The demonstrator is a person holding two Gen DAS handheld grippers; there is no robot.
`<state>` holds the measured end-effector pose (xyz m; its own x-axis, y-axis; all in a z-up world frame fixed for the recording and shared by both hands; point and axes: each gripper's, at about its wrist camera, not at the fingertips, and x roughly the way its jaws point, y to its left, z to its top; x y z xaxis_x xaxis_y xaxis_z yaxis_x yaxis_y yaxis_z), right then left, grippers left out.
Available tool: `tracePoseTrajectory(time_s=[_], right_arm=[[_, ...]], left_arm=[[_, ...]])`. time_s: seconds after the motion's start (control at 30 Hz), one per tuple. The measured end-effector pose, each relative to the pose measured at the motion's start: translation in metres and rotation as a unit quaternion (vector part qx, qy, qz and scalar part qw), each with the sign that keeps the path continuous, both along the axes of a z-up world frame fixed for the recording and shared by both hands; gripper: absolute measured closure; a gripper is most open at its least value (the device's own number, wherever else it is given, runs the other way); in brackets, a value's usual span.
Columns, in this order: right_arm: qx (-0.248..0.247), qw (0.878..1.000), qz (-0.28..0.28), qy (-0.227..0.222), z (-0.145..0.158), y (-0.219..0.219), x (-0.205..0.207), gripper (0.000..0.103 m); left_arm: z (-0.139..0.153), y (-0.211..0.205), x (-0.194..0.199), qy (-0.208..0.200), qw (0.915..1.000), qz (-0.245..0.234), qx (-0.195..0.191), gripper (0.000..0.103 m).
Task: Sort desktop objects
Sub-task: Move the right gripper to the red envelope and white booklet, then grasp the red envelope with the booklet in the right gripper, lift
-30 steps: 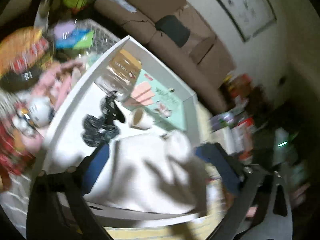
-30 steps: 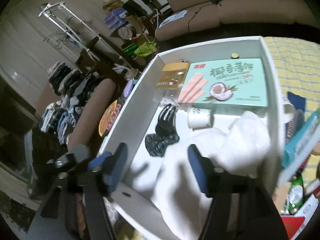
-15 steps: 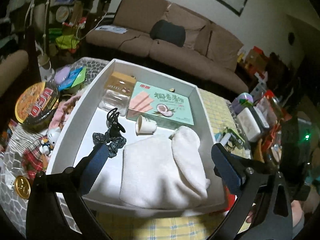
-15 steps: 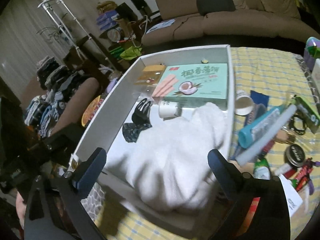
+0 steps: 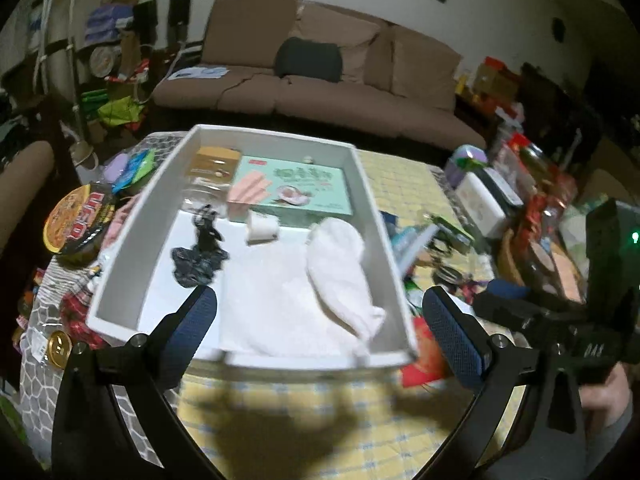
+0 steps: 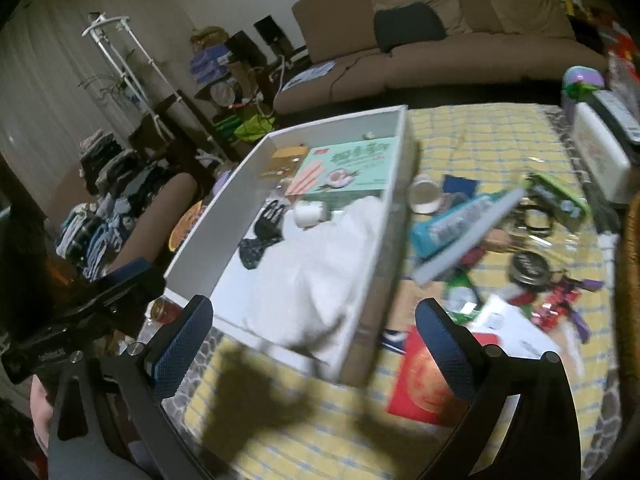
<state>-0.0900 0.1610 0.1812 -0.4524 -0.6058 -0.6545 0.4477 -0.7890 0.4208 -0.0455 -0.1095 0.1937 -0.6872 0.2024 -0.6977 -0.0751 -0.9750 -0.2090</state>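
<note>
A white tray (image 5: 132,216) (image 6: 394,184) stands on the yellow checked tablecloth. It holds a folded white towel (image 5: 304,292) (image 6: 312,268), a green wafer box (image 5: 304,188) (image 6: 352,164), a small white cup (image 5: 262,228) (image 6: 308,214), a black hair claw with a dark scrunchie (image 5: 200,252) (image 6: 264,232) and a tan packet (image 5: 214,160). My left gripper (image 5: 320,328) hangs open above the tray's near edge, nothing between its fingers. My right gripper (image 6: 316,344) is open too, above the tray's near right corner, and empty.
Right of the tray lies a jumble: a teal tube (image 6: 452,224), a round tin (image 6: 528,268), a red card (image 6: 424,376), a white case (image 6: 600,152), a clear cup (image 6: 426,196). A noodle bowl (image 5: 78,218) sits left of the tray. A brown sofa (image 5: 320,80) stands behind.
Both grippers drew back from the towel and rose, so the whole tray now shows. The right gripper's jaws spread wider. The left view rolled level.
</note>
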Motion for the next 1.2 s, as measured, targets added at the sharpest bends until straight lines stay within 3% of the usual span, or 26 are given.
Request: tracePoseTrajectory(time_s=[0.23, 0.33, 0.43, 0.57, 0.67, 0.77, 1.03, 1.2], right_arm=[[0.011, 0.997, -0.080, 0.013, -0.017, 0.100, 0.020, 0.000], [0.033, 0.991, -0.131, -0.004, -0.039, 0.135, 0.024, 0.000], [0.027, 0.989, -0.145, -0.021, -0.060, 0.152, 0.027, 0.000], [0.006, 0.988, -0.149, -0.049, -0.087, 0.157, 0.026, 0.003], [-0.015, 0.986, -0.143, -0.082, -0.104, 0.155, 0.023, 0.015], [-0.044, 0.984, -0.127, -0.120, -0.120, 0.152, 0.022, 0.023], [-0.064, 0.978, -0.123, -0.158, -0.136, 0.137, 0.008, 0.026], [-0.087, 0.975, -0.116, -0.170, -0.136, 0.126, 0.000, 0.021]], left_arm=[[-0.025, 0.062, 0.032, 0.012, 0.9968, -0.079, -0.004, 0.000], [-0.039, 0.090, 0.040, 0.006, 0.9953, -0.097, -0.004, 0.000], [-0.055, 0.117, 0.047, -0.002, 0.9928, -0.119, -0.007, 0.000], [-0.078, 0.141, 0.061, -0.002, 0.9904, -0.138, -0.014, 0.000], [-0.102, 0.152, 0.063, -0.016, 0.9891, -0.144, -0.030, 0.000], [-0.124, 0.156, 0.055, -0.033, 0.9888, -0.143, -0.022, 0.001], [-0.149, 0.156, 0.031, -0.056, 0.9865, -0.154, 0.008, 0.001], [-0.162, 0.160, 0.015, -0.076, 0.9831, -0.165, 0.025, 0.000]])
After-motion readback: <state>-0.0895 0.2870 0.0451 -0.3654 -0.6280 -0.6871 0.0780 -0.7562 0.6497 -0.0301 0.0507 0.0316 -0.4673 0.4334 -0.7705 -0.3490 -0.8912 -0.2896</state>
